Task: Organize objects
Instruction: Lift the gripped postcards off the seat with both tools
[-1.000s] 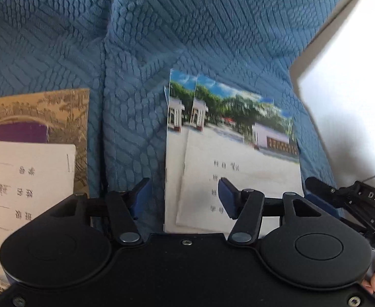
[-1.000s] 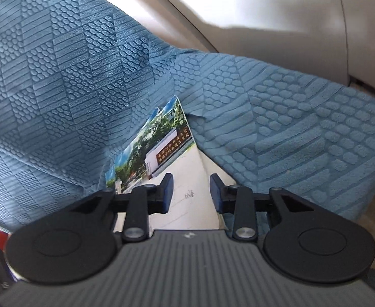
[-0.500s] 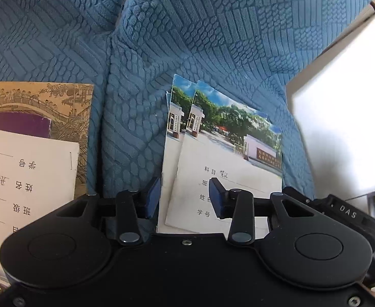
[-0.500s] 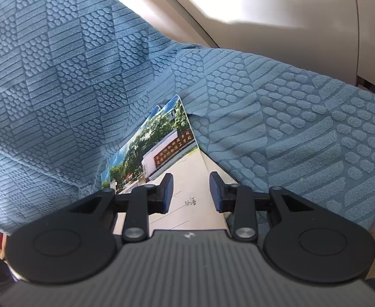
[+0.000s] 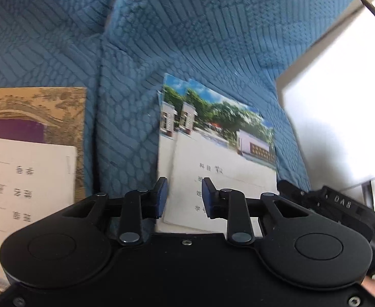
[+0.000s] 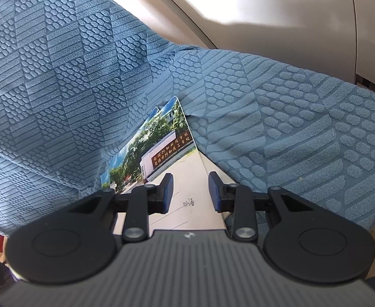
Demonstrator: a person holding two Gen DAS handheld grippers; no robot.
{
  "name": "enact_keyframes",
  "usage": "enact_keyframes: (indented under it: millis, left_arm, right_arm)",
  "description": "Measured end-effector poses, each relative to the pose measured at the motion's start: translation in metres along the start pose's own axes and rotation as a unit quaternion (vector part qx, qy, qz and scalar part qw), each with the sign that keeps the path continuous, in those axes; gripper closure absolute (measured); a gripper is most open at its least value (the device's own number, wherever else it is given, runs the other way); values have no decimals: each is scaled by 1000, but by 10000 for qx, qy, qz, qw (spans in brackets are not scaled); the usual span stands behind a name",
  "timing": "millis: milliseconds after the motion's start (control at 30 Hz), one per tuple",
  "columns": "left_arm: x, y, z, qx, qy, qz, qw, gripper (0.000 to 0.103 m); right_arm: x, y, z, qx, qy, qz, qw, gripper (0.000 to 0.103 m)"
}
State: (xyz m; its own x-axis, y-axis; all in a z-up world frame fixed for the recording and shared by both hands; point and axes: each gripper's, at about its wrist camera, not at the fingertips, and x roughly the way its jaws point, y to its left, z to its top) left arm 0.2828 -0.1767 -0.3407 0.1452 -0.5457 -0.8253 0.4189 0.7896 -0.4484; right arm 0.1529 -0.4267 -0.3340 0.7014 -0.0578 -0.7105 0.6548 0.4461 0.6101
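Lying on the blue textured sofa cover (image 5: pixel 213 38), the photo-cover notebooks (image 5: pixel 223 153) sit between each narrowly parted hand-held gripper's pads, left (image 5: pixel 184 197) just closing in, right (image 6: pixel 190 192) unclamped.

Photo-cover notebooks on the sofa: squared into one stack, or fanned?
Fanned. In the left wrist view the top notebook sits skewed, leaving a strip of the lower notebook showing along its left edge. Both lie on the blue sofa cover.

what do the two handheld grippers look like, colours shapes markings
Both are black, with round disc housings, linked arms with silver rivets, and blue pads on the fingertips. The left gripper has a smooth black body; the right gripper has a ribbed grey one. Seen from the left wrist, the right gripper carries pale lettering and a thin black cable.
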Motion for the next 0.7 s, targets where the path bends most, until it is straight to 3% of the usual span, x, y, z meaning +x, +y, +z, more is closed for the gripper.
enact_keyframes:
  millis: [200,400,500,700]
  left_arm:
    - [5,-6,-1,133,43,167,9998,76]
    - [9,-3,0,-139,108,39,9998,63]
    - [10,-1,5,-363,213,-112,9991,58]
    - [4,10,13,-761,326,-542,9951,59]
  right_arm:
    - [0,-1,0,53,-3,39,10000,71]
    - [0,5,-1,-132,-17,-57,9999,72]
    - [0,4,0,-121,-17,-45,9999,72]
    - [-1,1,1,19,-14,30,10000,72]
